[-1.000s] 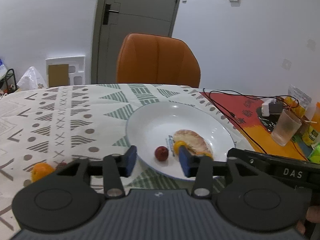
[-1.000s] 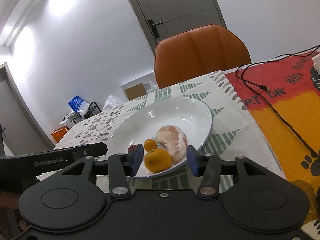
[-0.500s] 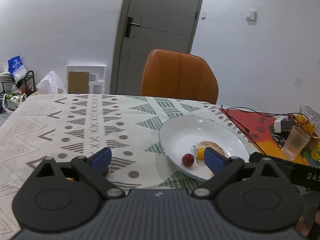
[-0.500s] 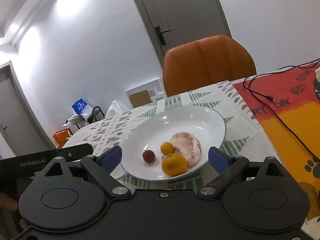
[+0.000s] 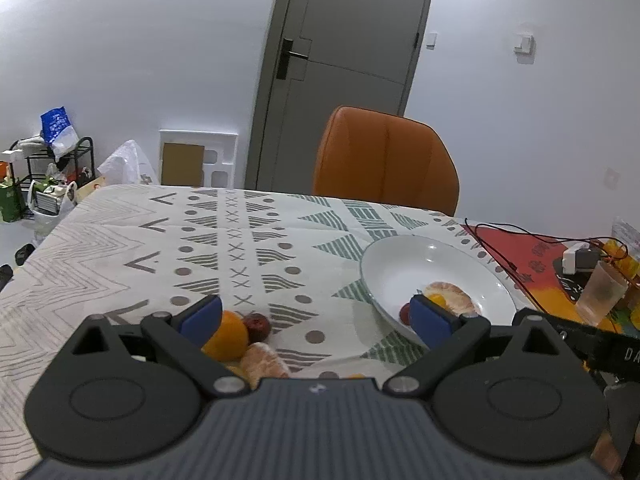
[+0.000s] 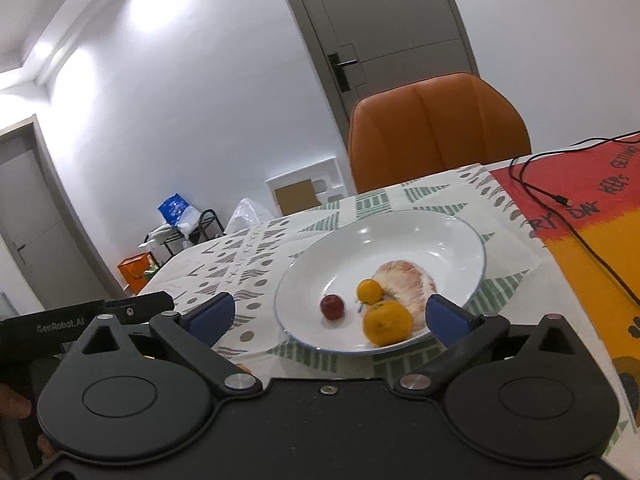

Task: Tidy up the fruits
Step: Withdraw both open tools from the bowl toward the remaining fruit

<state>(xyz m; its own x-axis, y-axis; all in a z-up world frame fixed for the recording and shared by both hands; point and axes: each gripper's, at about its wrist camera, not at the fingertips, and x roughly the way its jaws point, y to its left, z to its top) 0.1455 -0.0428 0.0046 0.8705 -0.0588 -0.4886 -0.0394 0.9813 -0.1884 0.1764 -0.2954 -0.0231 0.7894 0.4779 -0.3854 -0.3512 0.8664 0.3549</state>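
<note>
Both claws released above the counter [image 5: 120,240].
The left claw [image 5: 316,318] and right claw [image 6: 328,314] have just been opening, nothing between them; fruit sits in the white plate [image 6: 460,248].

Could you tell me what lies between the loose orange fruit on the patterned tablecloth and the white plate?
In the left wrist view, a small dark red fruit sits beside the orange fruit; beyond it, only bare patterned tablecloth reaches the white plate.

white plate [image 6: 460,256], orange chair [image 5: 384,160], perhaps red fruit [image 6: 332,307]

Bare tablecloth [image 5: 224,240] left of plate [image 5: 384,264]
</note>
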